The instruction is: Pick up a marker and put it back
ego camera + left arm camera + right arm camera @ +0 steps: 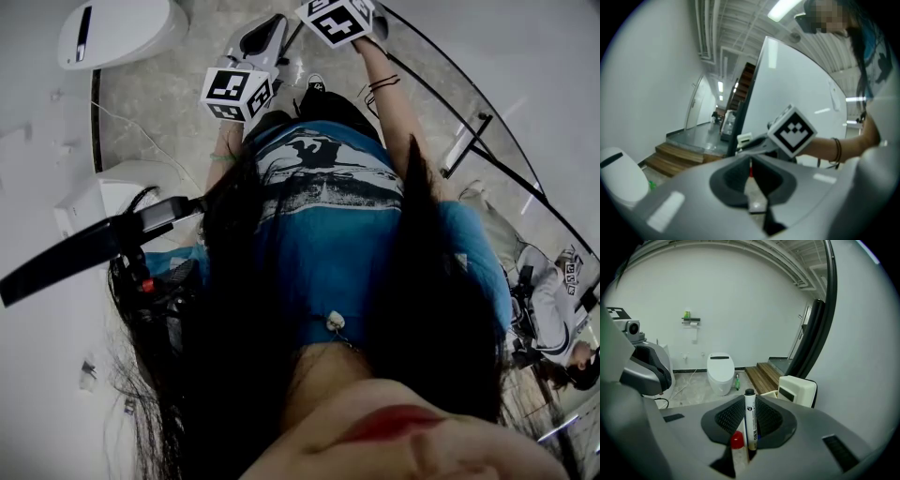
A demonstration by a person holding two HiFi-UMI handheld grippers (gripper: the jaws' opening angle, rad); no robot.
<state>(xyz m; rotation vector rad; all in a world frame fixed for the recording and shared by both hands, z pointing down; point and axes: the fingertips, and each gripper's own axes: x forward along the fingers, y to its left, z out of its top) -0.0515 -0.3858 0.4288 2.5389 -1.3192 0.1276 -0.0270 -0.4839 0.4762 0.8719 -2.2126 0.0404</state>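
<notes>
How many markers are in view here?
1: a white marker with a black cap, clamped between the fingers of the right gripper. Others may be out of sight.

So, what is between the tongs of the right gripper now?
A marker, white with a black cap, stands upright between the tongs of the right gripper, which are closed on it. The right gripper view shows this.

Head view looks down the torso; right gripper view shares the toilet.
</notes>
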